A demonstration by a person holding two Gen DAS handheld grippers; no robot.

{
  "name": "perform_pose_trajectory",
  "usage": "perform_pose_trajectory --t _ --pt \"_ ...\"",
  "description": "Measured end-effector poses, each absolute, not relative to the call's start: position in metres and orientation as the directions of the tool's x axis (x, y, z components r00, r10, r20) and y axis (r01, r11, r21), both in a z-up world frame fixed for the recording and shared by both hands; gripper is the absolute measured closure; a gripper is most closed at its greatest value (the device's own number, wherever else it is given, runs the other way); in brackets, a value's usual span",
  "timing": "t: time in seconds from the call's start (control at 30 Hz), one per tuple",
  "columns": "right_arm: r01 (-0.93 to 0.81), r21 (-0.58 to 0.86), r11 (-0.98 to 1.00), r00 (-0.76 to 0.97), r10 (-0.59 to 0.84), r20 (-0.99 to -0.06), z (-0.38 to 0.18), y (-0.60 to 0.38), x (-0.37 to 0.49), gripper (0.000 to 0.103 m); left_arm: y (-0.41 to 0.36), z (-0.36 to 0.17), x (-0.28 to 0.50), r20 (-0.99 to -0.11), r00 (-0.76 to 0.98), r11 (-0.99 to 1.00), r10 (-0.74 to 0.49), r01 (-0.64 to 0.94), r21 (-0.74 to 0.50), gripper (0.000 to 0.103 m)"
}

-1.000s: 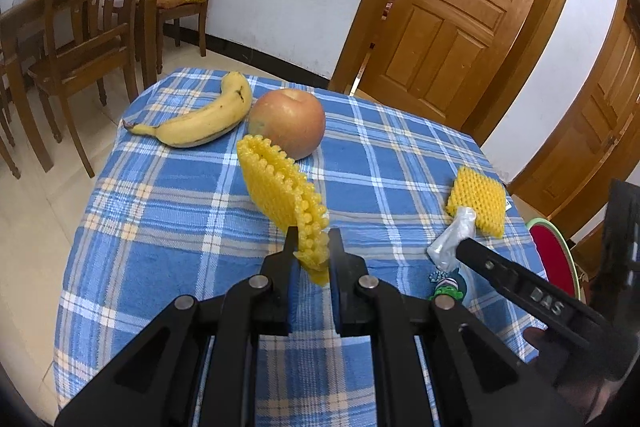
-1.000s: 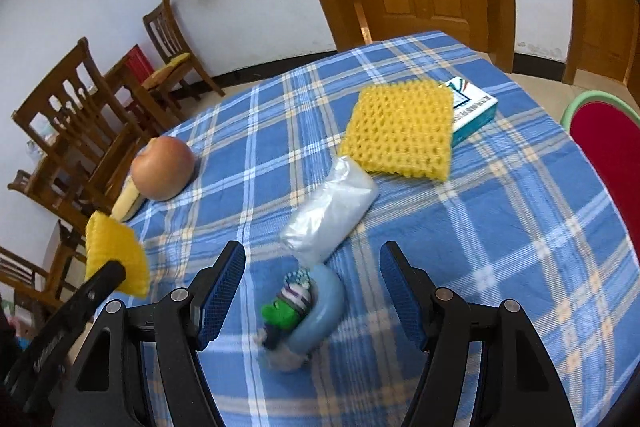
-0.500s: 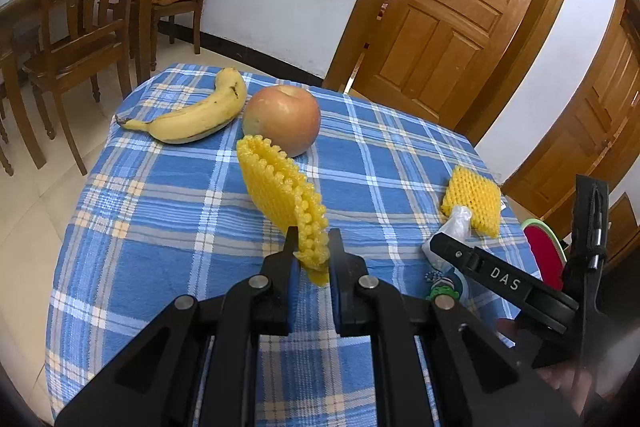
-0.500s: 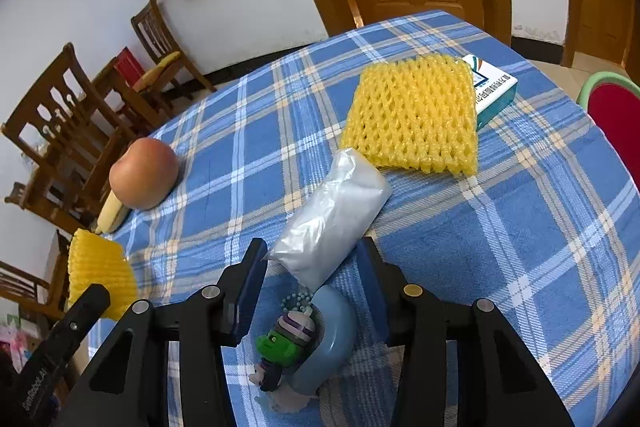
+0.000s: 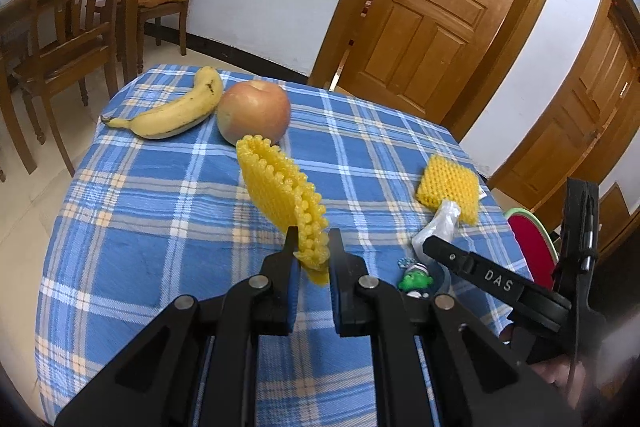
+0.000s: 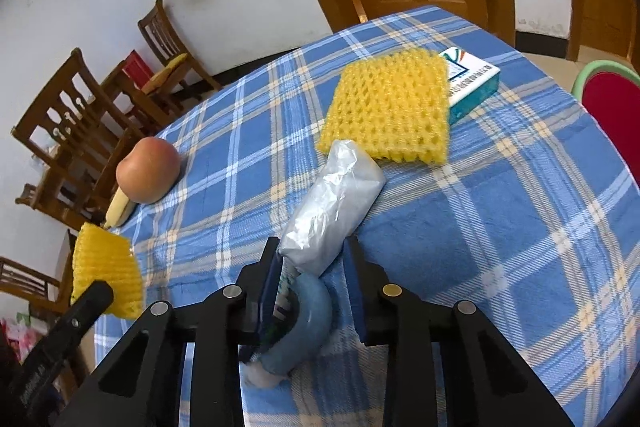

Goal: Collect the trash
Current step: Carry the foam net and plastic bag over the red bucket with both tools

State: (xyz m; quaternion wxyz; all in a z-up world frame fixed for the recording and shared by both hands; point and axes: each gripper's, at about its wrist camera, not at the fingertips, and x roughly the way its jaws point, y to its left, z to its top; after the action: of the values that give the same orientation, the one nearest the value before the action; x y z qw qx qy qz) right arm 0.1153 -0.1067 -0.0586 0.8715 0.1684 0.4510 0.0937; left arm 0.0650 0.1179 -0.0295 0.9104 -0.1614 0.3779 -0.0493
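Yellow foam net (image 5: 289, 203) is pinched tight in the left tool (image 5: 313, 247), up off the counter (image 5: 160, 219). The right tool (image 6: 310, 259) is partly open around the plastic bag (image 6: 334, 211), not yet squeezing it. Another net (image 6: 388, 107) lies near the far edge, not picked up yet.

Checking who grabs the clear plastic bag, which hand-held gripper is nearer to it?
Right. The right hand-held gripper has its fingers on either side of the plastic bag's near end. The left hand-held gripper is off to the side, clamping a yellow foam net.
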Motion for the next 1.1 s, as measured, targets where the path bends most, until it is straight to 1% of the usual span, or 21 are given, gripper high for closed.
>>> perform_pose_trajectory --t 0.23,0.73,1.1 --pt "-0.022 0.376 0.926 0.617 0.308 -0.724 -0.047 -0.129 0.092 0.073 0.1 -0.027 0.058 -0.668 0.703 0.942 -0.243 0.006 -0.335 0.091" --pt "0.012 0.364 0.931 0.687 0.257 -0.68 -0.022 -0.179 0.051 0.073 0.055 -0.012 0.051 -0.659 0.69 0.941 -0.3 0.1 -0.323 0.091" --pt "0.011 0.364 0.931 0.705 0.251 -0.663 -0.008 -0.205 0.029 0.073 0.022 -0.002 0.05 -0.658 0.676 0.938 -0.332 0.165 -0.304 0.091"
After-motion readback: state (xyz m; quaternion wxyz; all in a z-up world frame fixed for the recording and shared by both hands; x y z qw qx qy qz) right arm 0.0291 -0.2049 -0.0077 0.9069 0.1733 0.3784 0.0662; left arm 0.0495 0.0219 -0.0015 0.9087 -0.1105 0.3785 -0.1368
